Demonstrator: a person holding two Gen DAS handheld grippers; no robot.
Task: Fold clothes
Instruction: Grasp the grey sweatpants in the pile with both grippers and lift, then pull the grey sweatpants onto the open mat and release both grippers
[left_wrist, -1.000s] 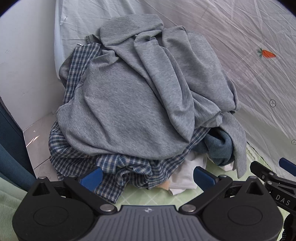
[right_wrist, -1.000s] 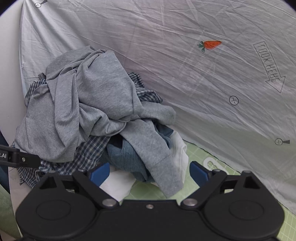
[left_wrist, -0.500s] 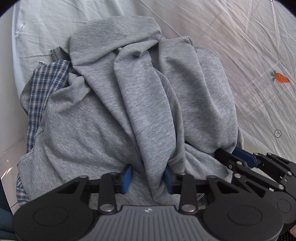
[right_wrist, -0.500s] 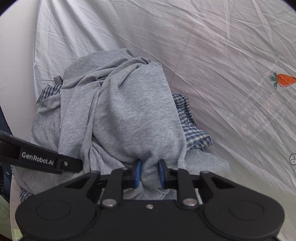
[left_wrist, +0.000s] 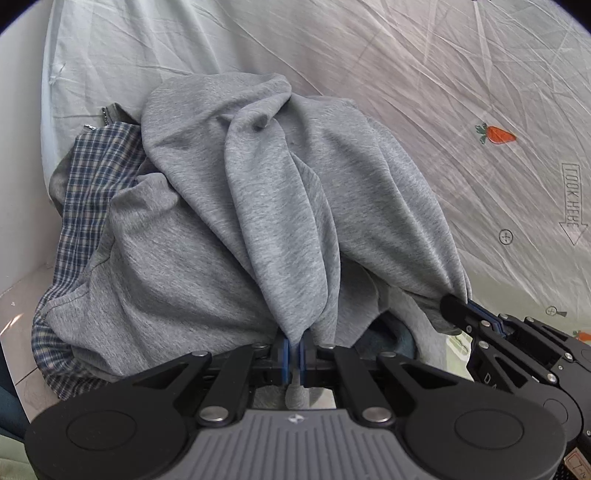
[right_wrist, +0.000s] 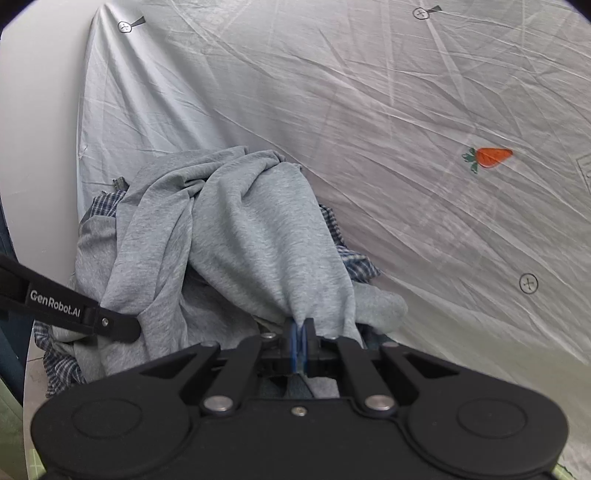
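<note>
matt grey jersey-knit garment (left_wrist: 280, 221), creased cloth sheet (left_wrist: 424, 74)

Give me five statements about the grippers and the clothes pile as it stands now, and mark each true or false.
1. The left gripper is shut on the grey jersey garment. True.
2. The right gripper is open and clear of the fabric. False: it is shut on a fold of the same grey cloth.
3. A blue and white checked shirt lies under the grey garment. True.
4. The carrot print on the white crinkled sheet is green all over. False: it is orange with a green top.
5. The grey garment lies flat and folded. False: it is bunched on the pile.
</note>
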